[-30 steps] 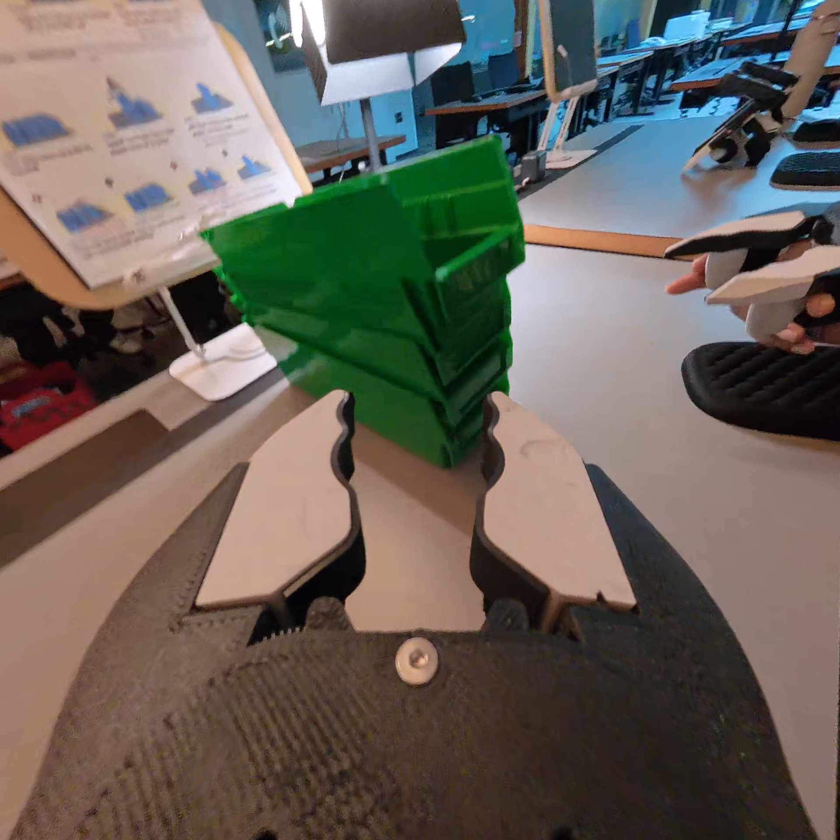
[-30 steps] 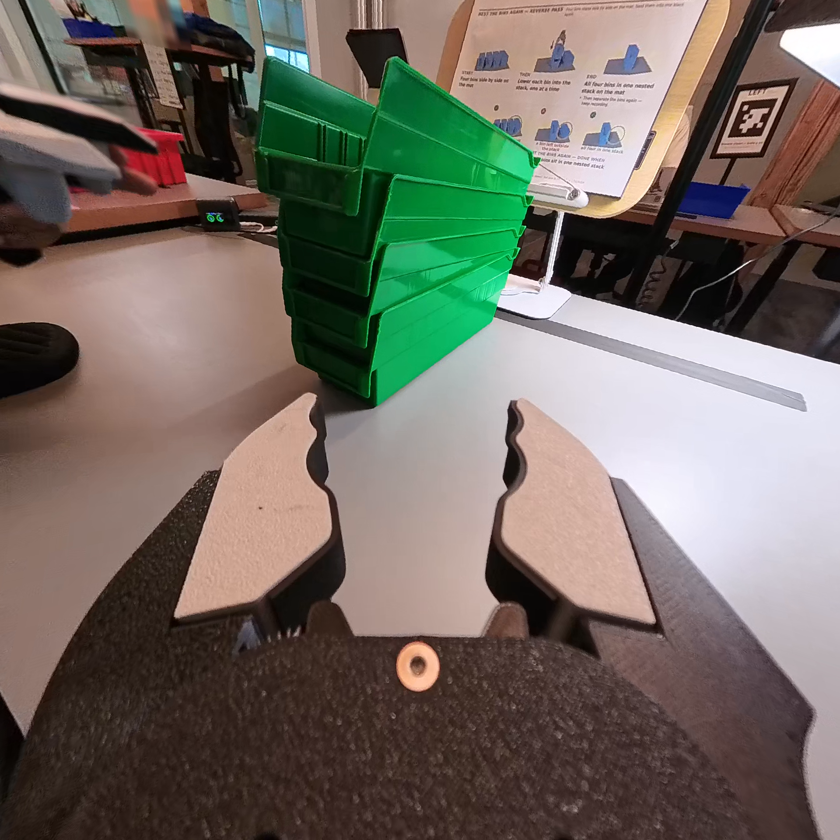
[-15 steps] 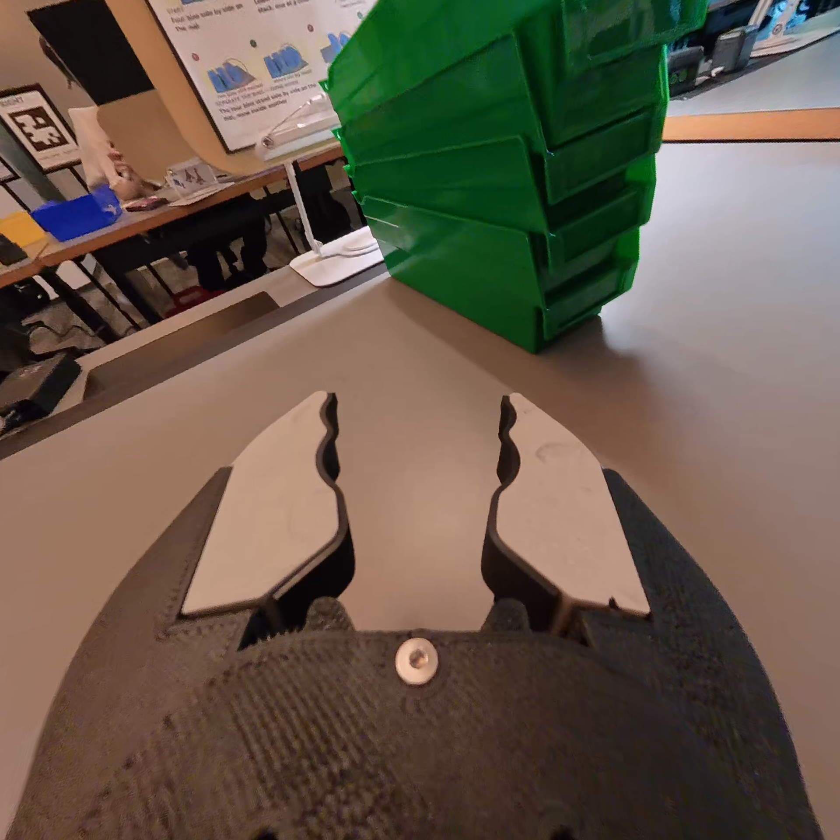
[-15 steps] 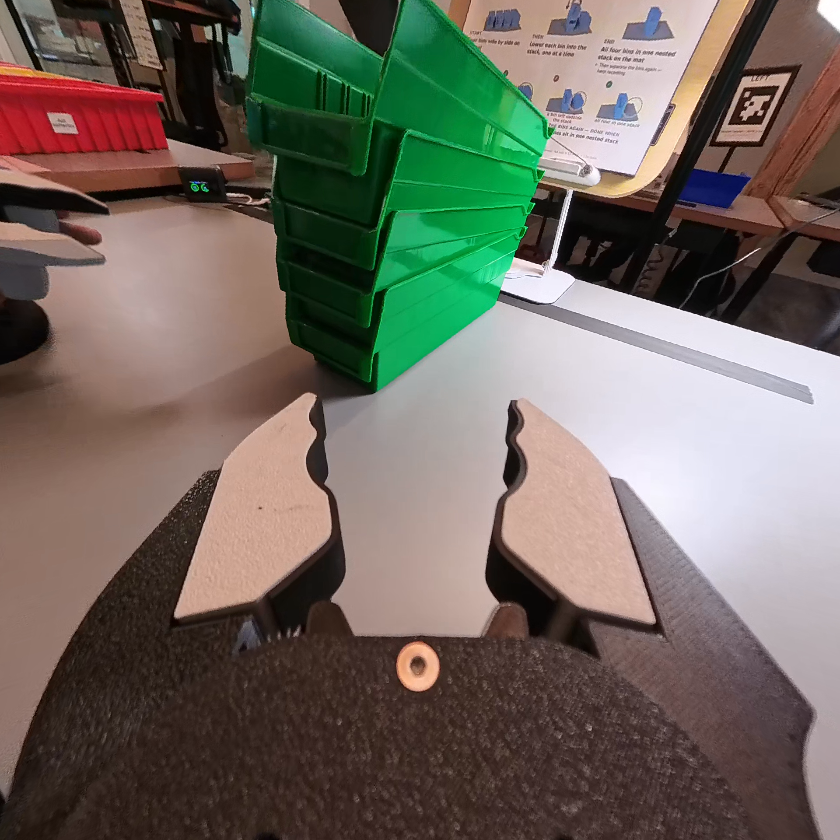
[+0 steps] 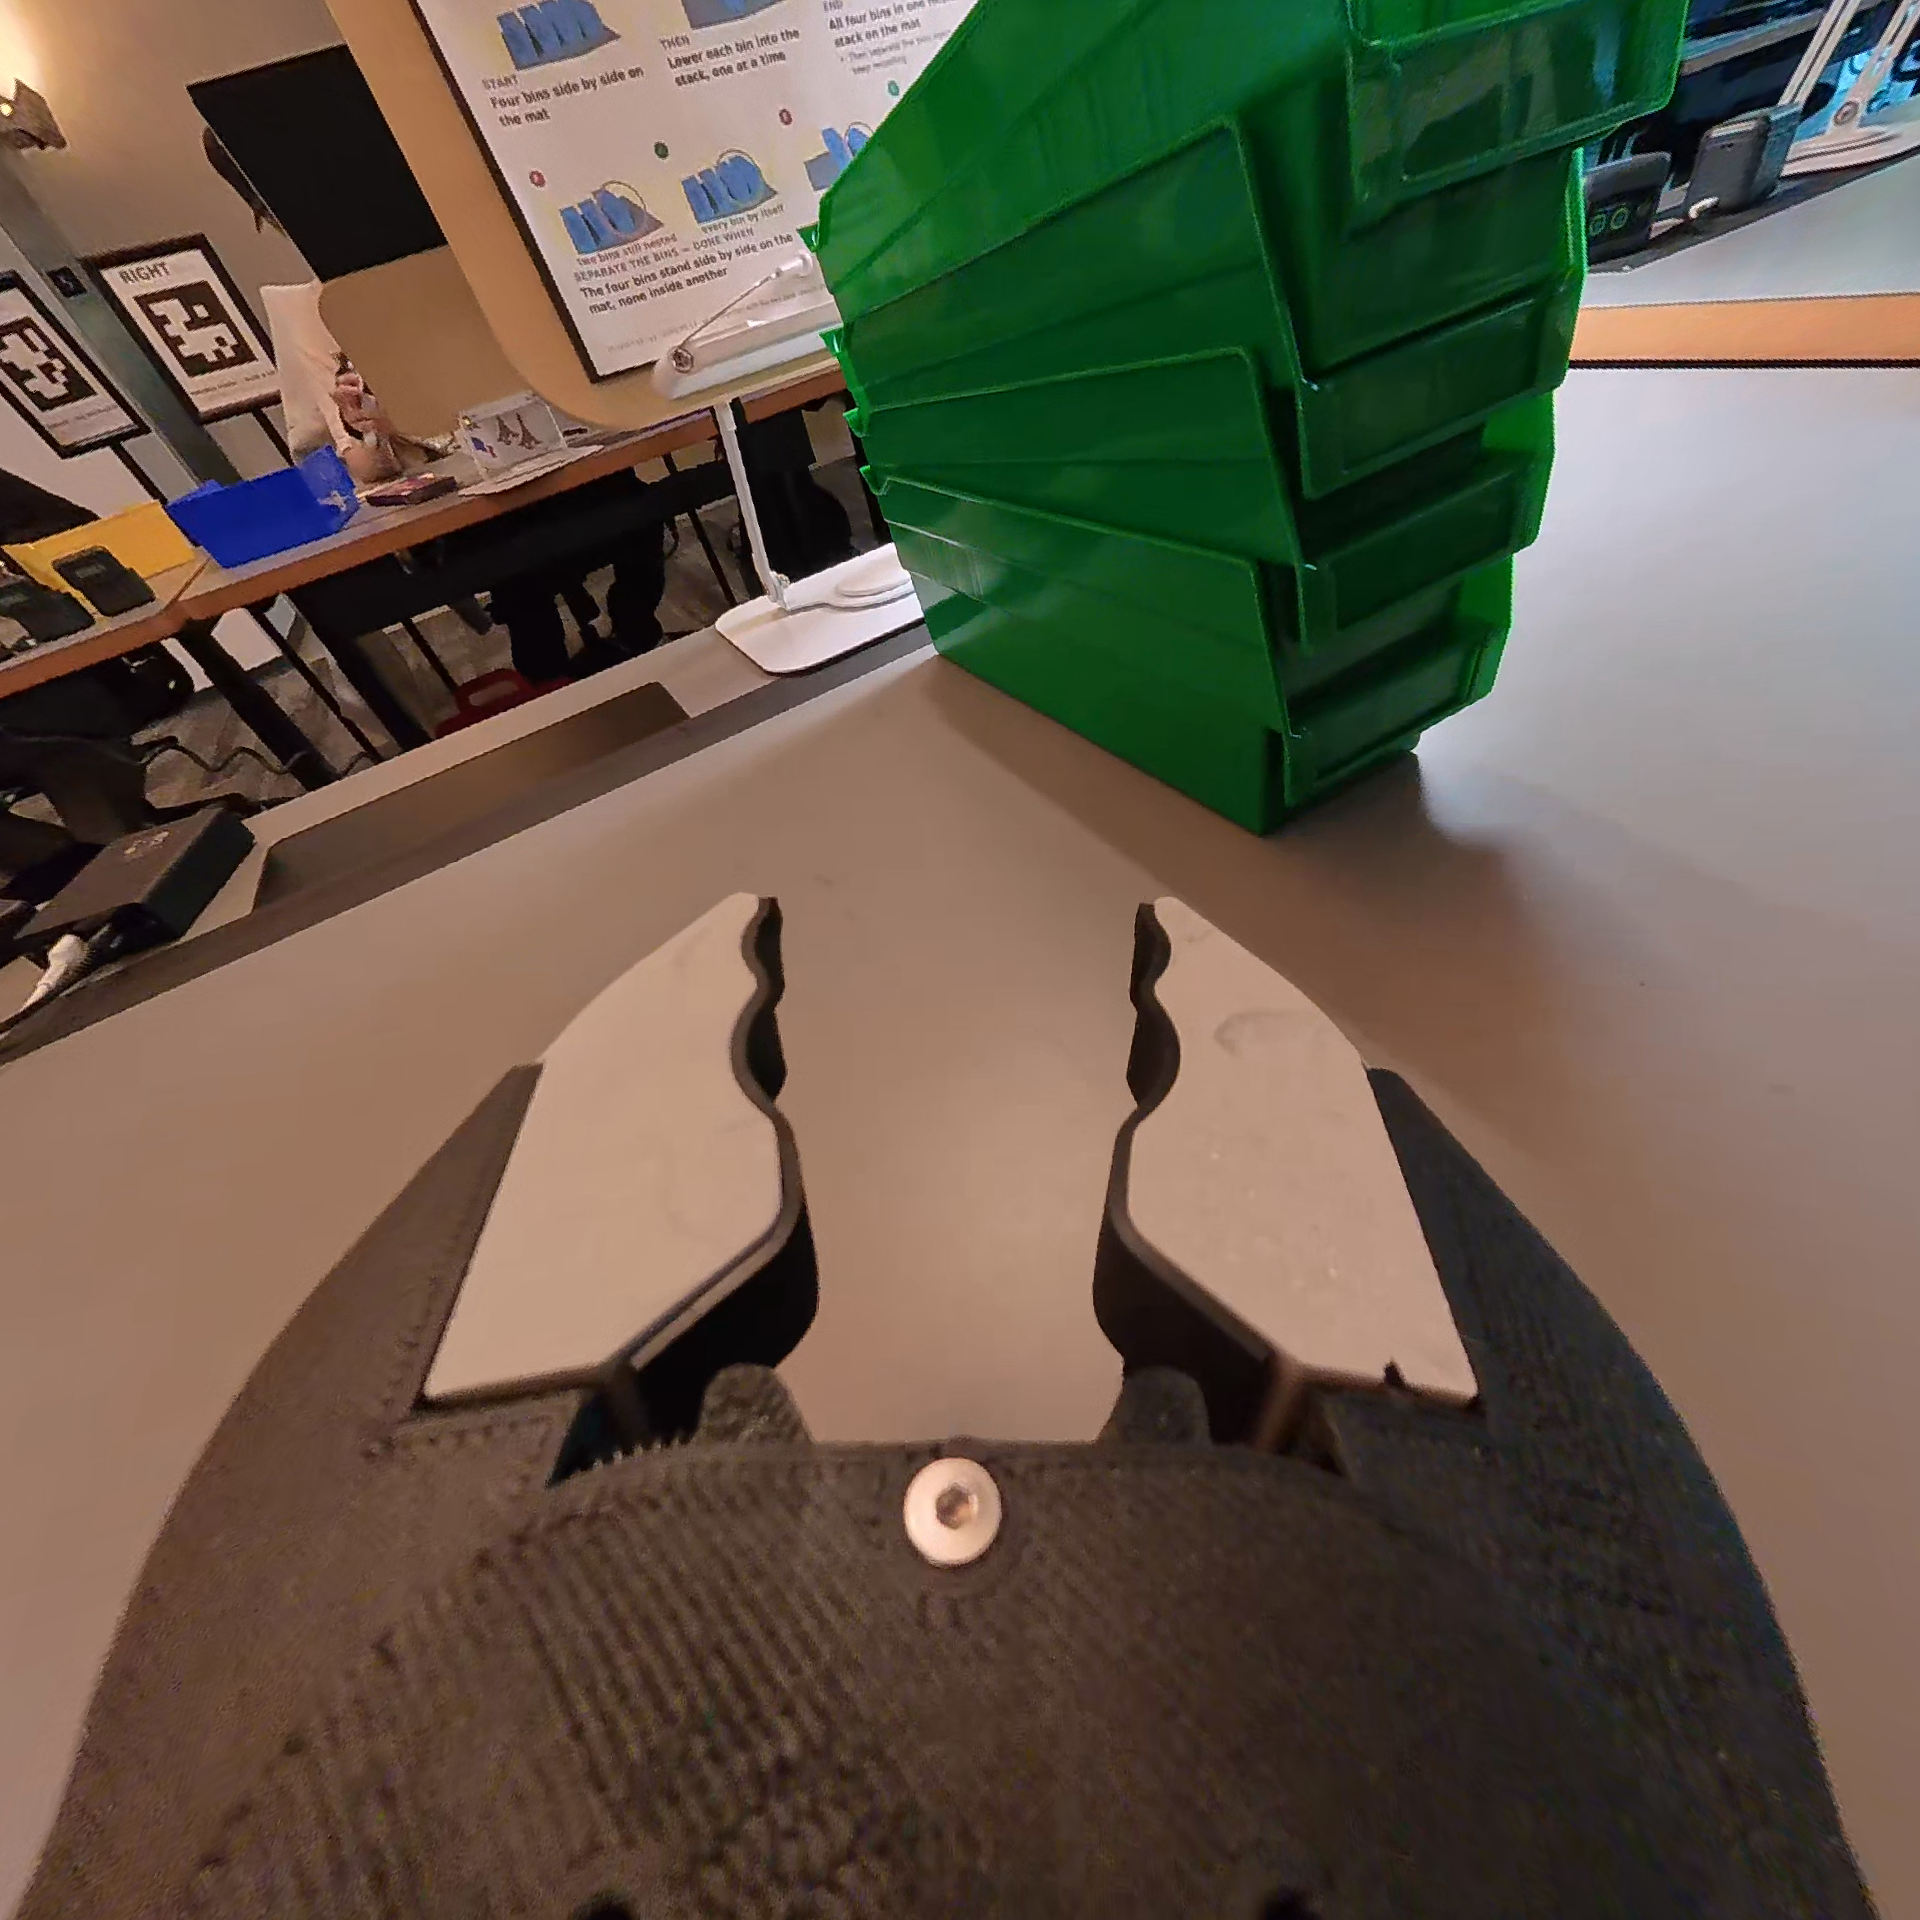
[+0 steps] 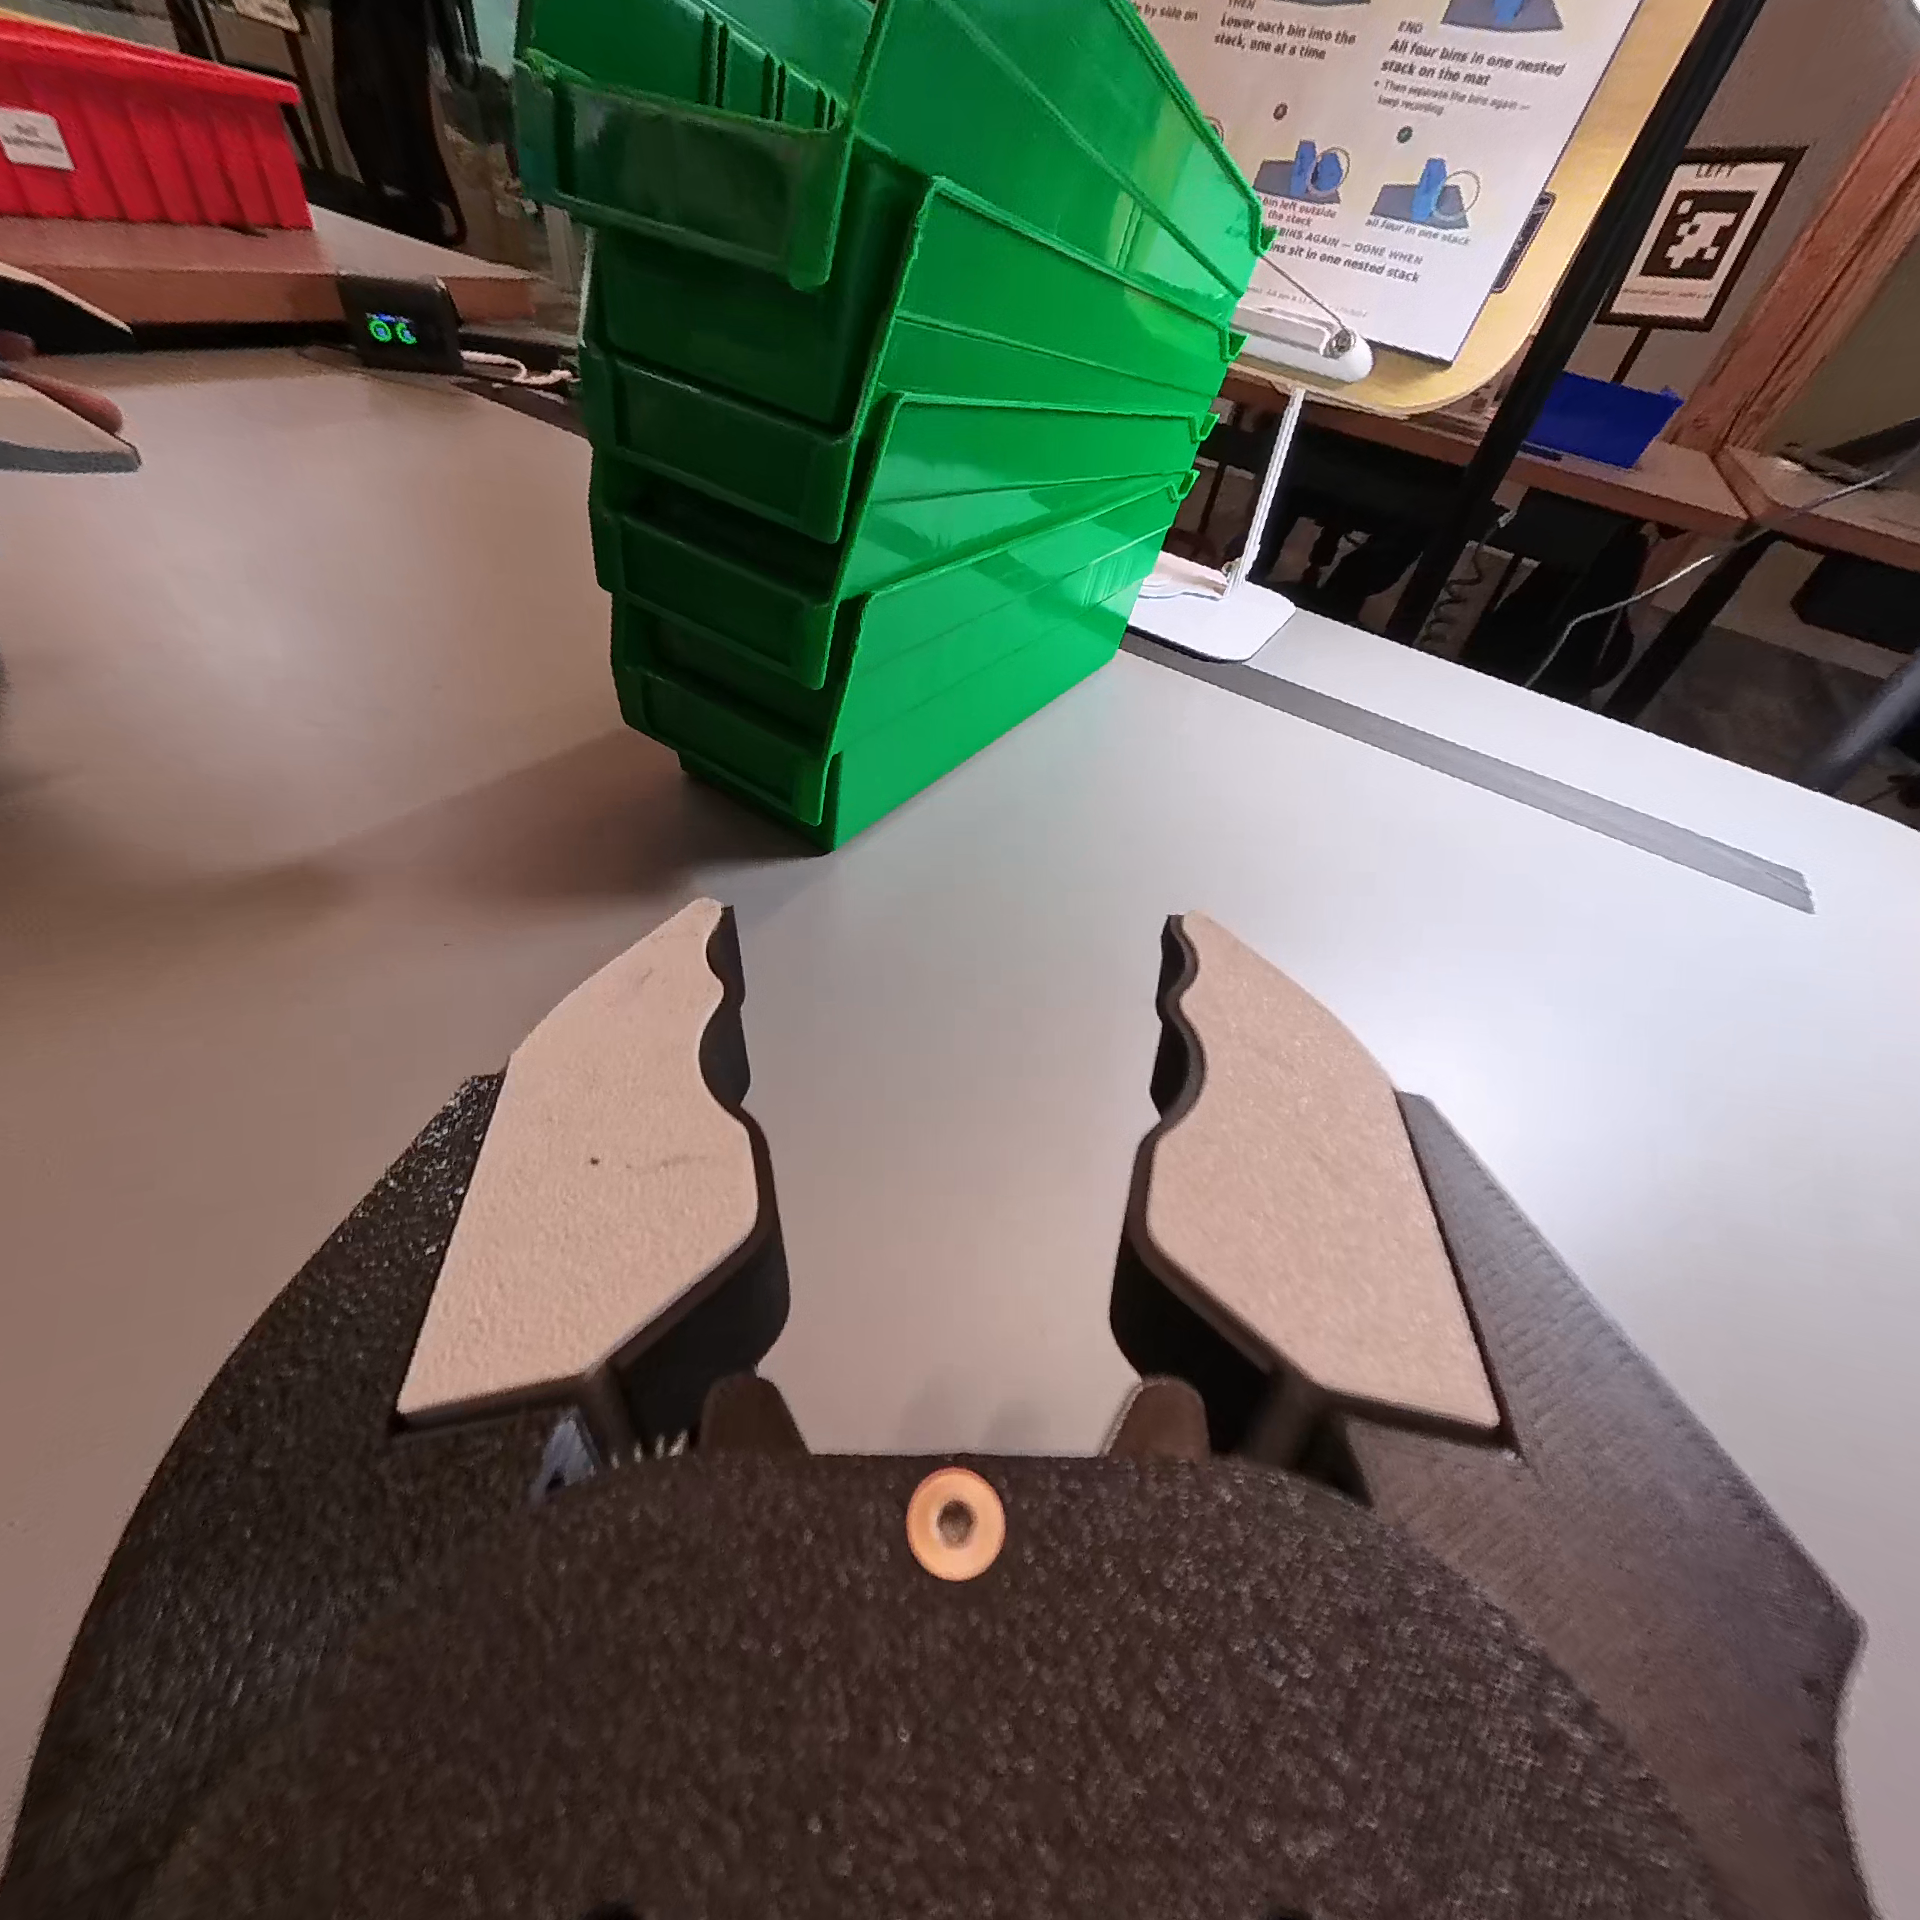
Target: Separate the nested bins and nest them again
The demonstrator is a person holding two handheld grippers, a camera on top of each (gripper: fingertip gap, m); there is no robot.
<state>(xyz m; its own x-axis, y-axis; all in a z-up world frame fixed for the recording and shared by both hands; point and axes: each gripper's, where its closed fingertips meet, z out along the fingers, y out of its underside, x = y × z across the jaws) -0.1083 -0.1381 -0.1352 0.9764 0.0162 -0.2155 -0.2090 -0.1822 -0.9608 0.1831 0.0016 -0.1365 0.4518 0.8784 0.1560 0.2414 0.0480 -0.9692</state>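
Observation:
A stack of several nested green bins (image 5: 1195, 436) stands on the grey table, upper bins tilted. It also shows in the right wrist view (image 6: 894, 447). My left gripper (image 5: 954, 914) is open and empty, low over the table, short of the stack and to its left. My right gripper (image 6: 948, 925) is open and empty, just short of the stack's near corner. The left gripper's fingertips (image 6: 62, 416) show at the far left edge of the right wrist view.
A white stand (image 5: 821, 613) holding an instruction board (image 5: 675, 156) sits at the table's far edge behind the bins. A red bin (image 6: 145, 145) and a small black device (image 6: 400, 322) lie on a side table. A grey strip (image 6: 1507, 790) runs along the table.
My left gripper has pulled back from the stack and swung left, its jaws a little wider. My right gripper has moved closer to the stack. The bins have not moved.

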